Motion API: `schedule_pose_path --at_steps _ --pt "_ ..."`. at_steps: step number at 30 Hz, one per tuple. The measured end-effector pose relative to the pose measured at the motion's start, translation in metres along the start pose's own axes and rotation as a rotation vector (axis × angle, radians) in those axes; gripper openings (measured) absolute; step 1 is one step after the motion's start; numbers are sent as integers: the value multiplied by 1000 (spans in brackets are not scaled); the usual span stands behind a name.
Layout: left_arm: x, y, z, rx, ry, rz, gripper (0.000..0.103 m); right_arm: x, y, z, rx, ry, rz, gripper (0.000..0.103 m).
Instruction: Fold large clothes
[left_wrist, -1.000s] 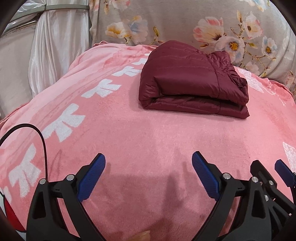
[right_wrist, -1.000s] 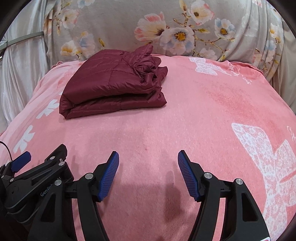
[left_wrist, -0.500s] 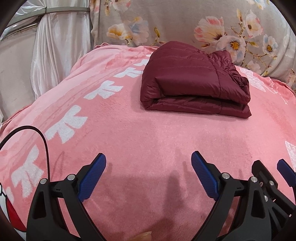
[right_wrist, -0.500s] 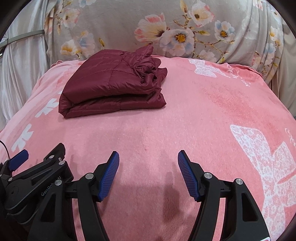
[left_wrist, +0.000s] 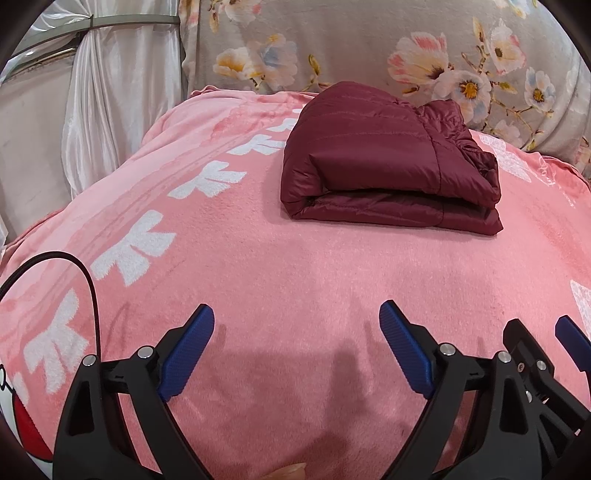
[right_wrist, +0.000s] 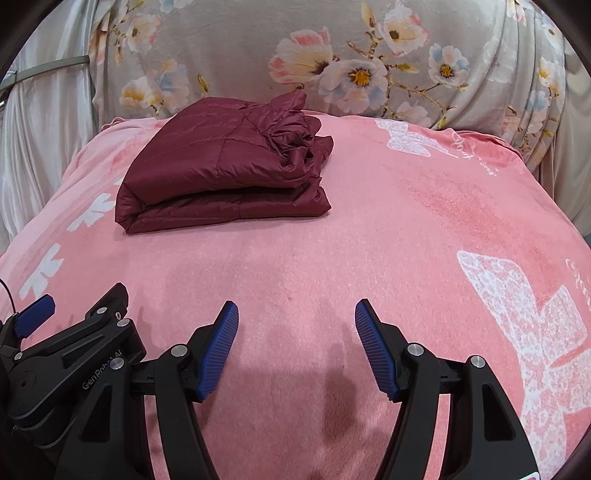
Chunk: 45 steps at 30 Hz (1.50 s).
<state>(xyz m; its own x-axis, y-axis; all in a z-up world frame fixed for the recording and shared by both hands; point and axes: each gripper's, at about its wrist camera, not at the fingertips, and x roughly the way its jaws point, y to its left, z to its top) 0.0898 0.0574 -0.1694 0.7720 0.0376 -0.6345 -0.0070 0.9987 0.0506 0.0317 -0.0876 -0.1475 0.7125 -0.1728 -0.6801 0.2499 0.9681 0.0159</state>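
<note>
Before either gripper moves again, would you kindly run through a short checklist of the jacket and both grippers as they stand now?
1. Maroon jacket folded into a compact bundle: ok.
2. Jacket lying on the pink blanket, clear of its edges: ok.
3. Left gripper open, nothing between its fingers: ok.
4. Right gripper open, nothing between its fingers: ok.
5. Both grippers apart from the jacket, on its near side: ok.
6. Far side of the jacket tidy: cannot tell, it is hidden.
</note>
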Motion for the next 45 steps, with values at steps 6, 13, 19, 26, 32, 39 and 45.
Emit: schedule_pose_path --at_steps 6,13,19,26,32,39,45 --pt "0 0 0 1 0 0 88 0 0 0 0 0 1 65" --pt "0 0 0 2 0 0 88 0 1 0 0 0 0 65" --pt "0 1 0 1 -1 0 88 0 1 0 0 -1 -2 65" --pt "0 1 0 2 0 0 88 0 1 0 -1 0 -2 65" --pt "0 0 0 3 -1 1 87 0 2 -1 -2 0 -3 65" --pt "0 1 0 4 -2 1 85 0 2 -1 -2 0 -3 65" --pt "0 0 0 5 -2 0 85 0 2 -1 -3 0 -3 65"
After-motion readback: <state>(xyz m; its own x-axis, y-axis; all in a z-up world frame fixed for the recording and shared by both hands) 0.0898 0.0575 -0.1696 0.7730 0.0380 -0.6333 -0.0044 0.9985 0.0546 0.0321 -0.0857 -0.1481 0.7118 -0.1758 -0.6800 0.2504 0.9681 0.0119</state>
